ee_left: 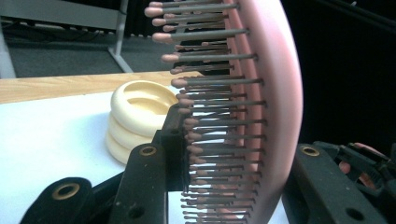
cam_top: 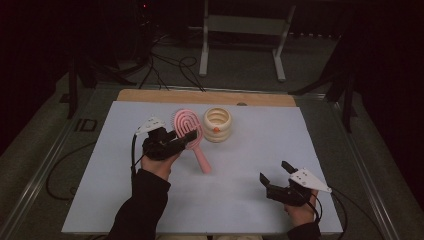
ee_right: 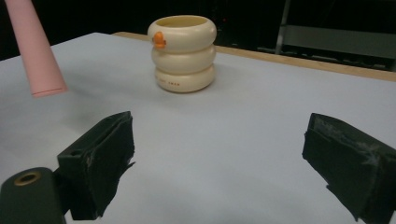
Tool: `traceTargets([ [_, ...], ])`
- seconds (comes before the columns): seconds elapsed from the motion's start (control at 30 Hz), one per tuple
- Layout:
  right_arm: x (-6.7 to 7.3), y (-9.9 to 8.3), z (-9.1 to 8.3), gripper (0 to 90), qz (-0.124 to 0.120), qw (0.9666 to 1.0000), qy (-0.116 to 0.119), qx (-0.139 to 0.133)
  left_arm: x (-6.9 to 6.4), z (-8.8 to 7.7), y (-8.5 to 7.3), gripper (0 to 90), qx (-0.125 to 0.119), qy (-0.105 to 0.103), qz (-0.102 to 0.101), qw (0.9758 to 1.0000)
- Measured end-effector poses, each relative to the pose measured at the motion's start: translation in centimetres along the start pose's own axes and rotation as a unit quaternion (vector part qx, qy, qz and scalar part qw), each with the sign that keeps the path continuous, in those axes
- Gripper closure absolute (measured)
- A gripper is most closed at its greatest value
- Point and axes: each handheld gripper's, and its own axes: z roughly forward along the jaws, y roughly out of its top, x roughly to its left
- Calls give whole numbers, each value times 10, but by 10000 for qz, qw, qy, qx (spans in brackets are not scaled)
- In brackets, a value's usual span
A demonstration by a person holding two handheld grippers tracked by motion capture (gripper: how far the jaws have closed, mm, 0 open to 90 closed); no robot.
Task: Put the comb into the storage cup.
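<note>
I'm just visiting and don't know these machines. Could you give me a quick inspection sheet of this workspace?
Surface: white sheet on a wooden table.
Job's things: pink hairbrush, head lifted, handle slanting down; cream ringed cup upright beside it.
Clutter: nothing seen.
Grippers: left gripper shut on the brush head; right gripper open, empty.
Cables: black cables on the floor behind.
Surroundings: dark room, white metal frame.

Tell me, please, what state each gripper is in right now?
Left gripper: shut on the head of the pink hairbrush, held off the table.
Right gripper: open, holding nothing.
</note>
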Motion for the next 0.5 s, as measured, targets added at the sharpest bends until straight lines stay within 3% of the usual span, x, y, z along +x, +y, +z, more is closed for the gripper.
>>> traceTargets([
  [0.33, 0, -2, 3, 91, 29, 10000, -33, -16, 5, -4, 5, 642, -55, 75, -13, 10000],
  [0.5, 2, -2, 4, 91, -5, 10000, -51, 1, 8, -2, 9, 642, -43, 108, 99, 9999],
])
